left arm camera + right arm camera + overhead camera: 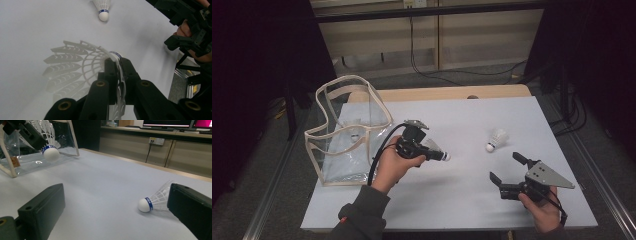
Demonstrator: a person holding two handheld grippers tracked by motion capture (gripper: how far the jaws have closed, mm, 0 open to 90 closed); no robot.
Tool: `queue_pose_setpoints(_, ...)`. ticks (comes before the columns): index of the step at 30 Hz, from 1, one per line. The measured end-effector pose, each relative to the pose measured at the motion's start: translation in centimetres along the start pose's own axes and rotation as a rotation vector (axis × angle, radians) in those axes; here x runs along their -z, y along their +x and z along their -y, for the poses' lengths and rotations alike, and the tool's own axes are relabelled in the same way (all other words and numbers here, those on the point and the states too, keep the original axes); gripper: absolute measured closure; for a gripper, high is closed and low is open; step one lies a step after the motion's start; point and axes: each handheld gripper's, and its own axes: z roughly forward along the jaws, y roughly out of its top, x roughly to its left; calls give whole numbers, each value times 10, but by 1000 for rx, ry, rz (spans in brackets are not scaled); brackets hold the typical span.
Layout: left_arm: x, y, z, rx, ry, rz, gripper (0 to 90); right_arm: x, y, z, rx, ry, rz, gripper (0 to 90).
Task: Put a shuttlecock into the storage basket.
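Observation:
My left gripper is shut on the feather skirt of a white shuttlecock and holds it just above the mat, its cork pointing right. In the left gripper view the jaws pinch the skirt's rim. A second shuttlecock lies on its side on the mat right of centre, cork toward me. My right gripper stands open near the front right, short of that shuttlecock, which lies just ahead of its right jaw. Nothing sits between its jaws.
A clear plastic bag with cream trim stands open at the table's left, with a small white thing showing through its wall. The grey mat covers the table. Cables run on the floor beyond the far edge.

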Motion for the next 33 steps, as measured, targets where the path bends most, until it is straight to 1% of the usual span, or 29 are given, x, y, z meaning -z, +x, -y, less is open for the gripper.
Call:
queue_pose_setpoints(1, 1, 0, -1, -4, 5, -11, 856, 0, 0, 0, 0, 0, 0, 14)
queue_pose_setpoints(2, 2, 0, -1, -2, 2, -4, 856, 0, 0, 0, -1, 1, 1, 13)
queue_pose_setpoints(4, 3, -1, -2, -1, 1, -5, 856, 0, 0, 0, 1, 0, 0, 14)
queue_pose_setpoints(5, 4, -1, -2, -2, 2, -13, 856, 0, 0, 0, 2, -2, 2, 14)
queue_pose_setpoints(7, 5, 0, -3, 5, -4, 3, 855, 0, 0, 0, 3, -2, 2, 14)
queue_pose_setpoints(8, 6, -1, -3, 4, -1, -9, 856, 0, 0, 0, 3, -3, 0, 14)
queue_pose_setpoints(9, 7, 0, -4, 1, 1, 0, 855, 0, 0, 0, 4, -5, -1, 14)
queue_pose_setpoints(13, 9, -1, -6, 2, -1, 1, 856, 0, 0, 0, 4, -3, -2, 14)
queue_pose_setpoints(14, 10, -2, -6, -2, 6, -17, 856, 0, 0, 0, 4, -3, -1, 14)
queue_pose_setpoints(15, 10, -1, -7, -3, 3, -3, 856, 0, 0, 0, 4, -3, -2, 14)
queue_pose_setpoints(20, 13, -1, -8, -4, 2, -4, 856, 0, 0, 0, 2, -3, -2, 14)
queue_pose_setpoints(21, 14, -1, -9, -1, -1, -6, 856, 0, 0, 0, 4, -3, 0, 14)
queue_pose_setpoints(22, 15, -2, -10, -3, 4, -17, 856, 0, 0, 0, 4, -3, -2, 14)
queue_pose_setpoints(26, 20, -2, -12, 0, -4, -15, 856, 0, 0, 0, 2, -2, 1, 13)
queue_pose_setpoints(28, 21, -3, -14, -1, 1, -32, 856, 0, 0, 0, 2, -2, 0, 14)
queue_pose_setpoints(29, 22, -2, -14, -4, 4, -22, 856, 0, 0, 0, 4, -1, 1, 14)
queue_pose_setpoints(30, 22, -3, -15, 1, 1, -36, 857, 0, 0, 0, 4, -2, 1, 14)
queue_pose_setpoints(31, 23, -3, -15, -2, 3, -24, 857, 0, 0, 0, 5, -3, 1, 14)
queue_pose_setpoints(33, 23, -3, -16, -3, 1, -22, 856, 0, 0, 0, 4, -4, 2, 13)
